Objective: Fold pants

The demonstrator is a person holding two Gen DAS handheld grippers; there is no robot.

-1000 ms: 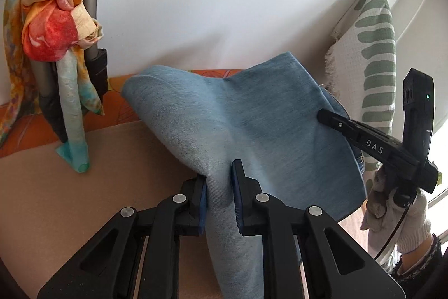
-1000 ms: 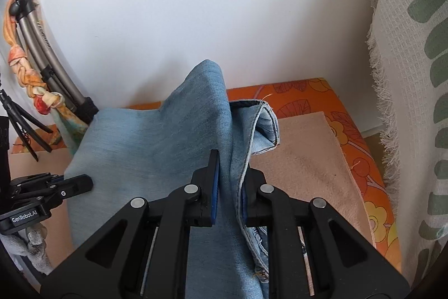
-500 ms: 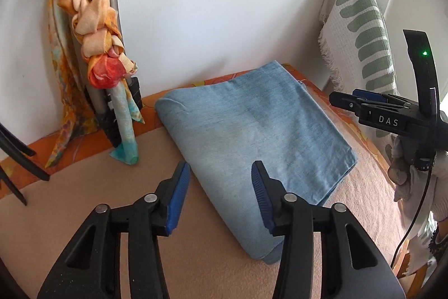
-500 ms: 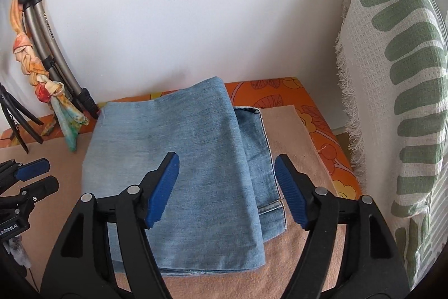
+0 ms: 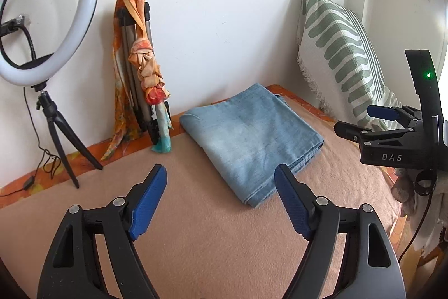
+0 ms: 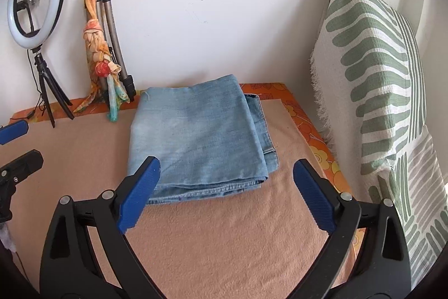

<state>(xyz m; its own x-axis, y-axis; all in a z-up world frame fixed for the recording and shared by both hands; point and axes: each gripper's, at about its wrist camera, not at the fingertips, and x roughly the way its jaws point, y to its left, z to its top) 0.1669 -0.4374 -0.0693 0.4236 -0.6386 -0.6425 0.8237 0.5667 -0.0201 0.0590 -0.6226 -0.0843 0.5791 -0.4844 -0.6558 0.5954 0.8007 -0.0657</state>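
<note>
The left gripper (image 5: 219, 199) hangs with its blue-padded jaws spreading and nothing between them, and the right gripper (image 6: 226, 194) likewise is opening on empty air, both clear of the cloth. Ahead of them the folded light-blue denim pants (image 6: 200, 135) lie flat on the peach-coloured blanket (image 6: 224, 243), near the white wall and well apart from the green-striped white cushion (image 6: 372, 69). Denim of this kind is likely soft yet fairly heavy and not slippery, so a pinch should hold; the stacked layers at a near corner or the hemmed edge look the best place to grip, taking all plies together. The bundle reads as a neat rectangle, faded in the middle, its hems stepped along the right side.
</note>
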